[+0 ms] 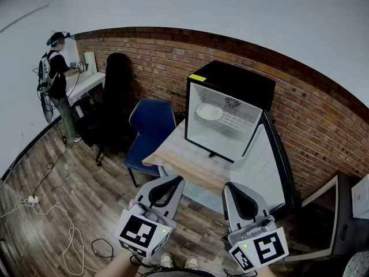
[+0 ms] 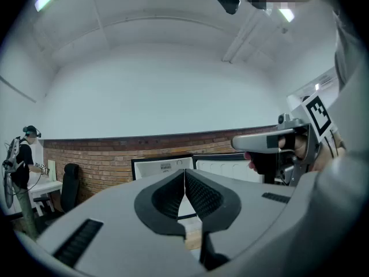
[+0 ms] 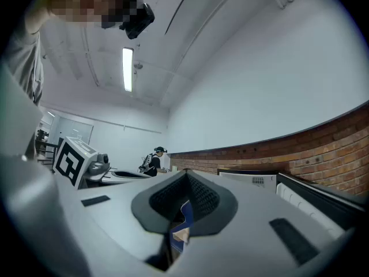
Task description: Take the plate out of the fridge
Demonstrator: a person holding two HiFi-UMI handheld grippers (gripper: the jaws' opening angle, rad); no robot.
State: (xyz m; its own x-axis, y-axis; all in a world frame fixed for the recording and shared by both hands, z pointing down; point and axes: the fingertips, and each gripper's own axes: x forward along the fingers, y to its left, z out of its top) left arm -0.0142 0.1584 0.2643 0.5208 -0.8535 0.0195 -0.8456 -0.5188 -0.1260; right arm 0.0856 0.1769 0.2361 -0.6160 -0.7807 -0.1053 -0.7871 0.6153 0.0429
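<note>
A small black fridge stands on a wooden table with its door swung open to the right. Inside, a white plate lies on the wire shelf at the left. Both grippers hover low in front of the table, well short of the fridge. My left gripper is shut with nothing in it, and its closed jaws point at the fridge. My right gripper is beside it, also shut and empty. The plate is hidden in both gripper views.
A blue chair stands against the table's left side, with a black office chair behind it. A person stands at a white desk far left. Cables trail over the wooden floor. Grey furniture stands at the right.
</note>
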